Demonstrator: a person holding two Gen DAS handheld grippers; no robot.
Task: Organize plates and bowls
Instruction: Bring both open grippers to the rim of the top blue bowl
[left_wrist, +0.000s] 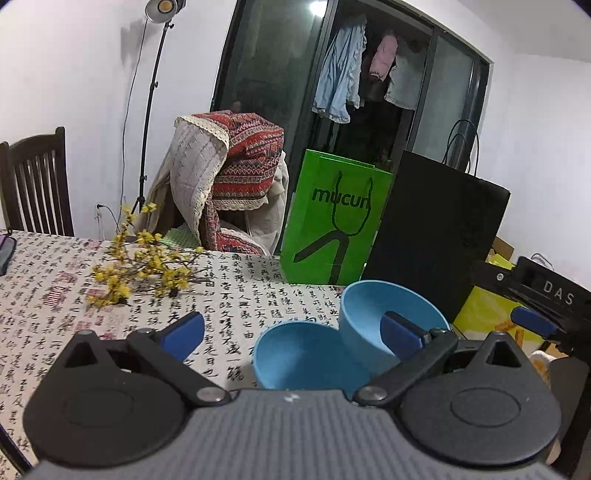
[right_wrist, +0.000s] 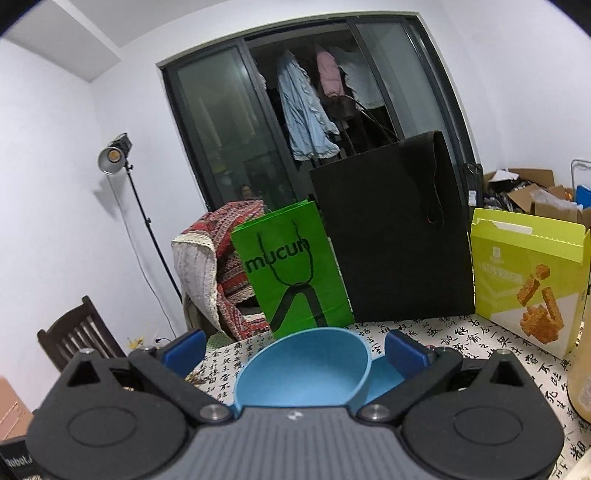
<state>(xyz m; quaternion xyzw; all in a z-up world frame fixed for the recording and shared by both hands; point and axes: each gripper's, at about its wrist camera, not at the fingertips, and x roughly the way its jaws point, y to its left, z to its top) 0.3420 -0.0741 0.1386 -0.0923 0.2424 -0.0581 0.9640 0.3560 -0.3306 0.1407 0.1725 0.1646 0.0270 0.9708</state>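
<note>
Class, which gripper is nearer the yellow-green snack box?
Right. The snack box stands just ahead-right of the right gripper; the left gripper sits farther to its left.

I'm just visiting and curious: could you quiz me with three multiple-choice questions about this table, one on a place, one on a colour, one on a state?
1. Where is the green bag?
A. left of the black bag
B. on the chair
C. inside a bowl

2. What colour are the bowls?
A. red
B. blue
C. white

3. How is the left gripper?
A. shut on a bowl
B. open
C. holding flowers

Answers: 1 A, they stand side by side. 2 B, both are blue. 3 B, its fingers are spread, gripping nothing.
</note>
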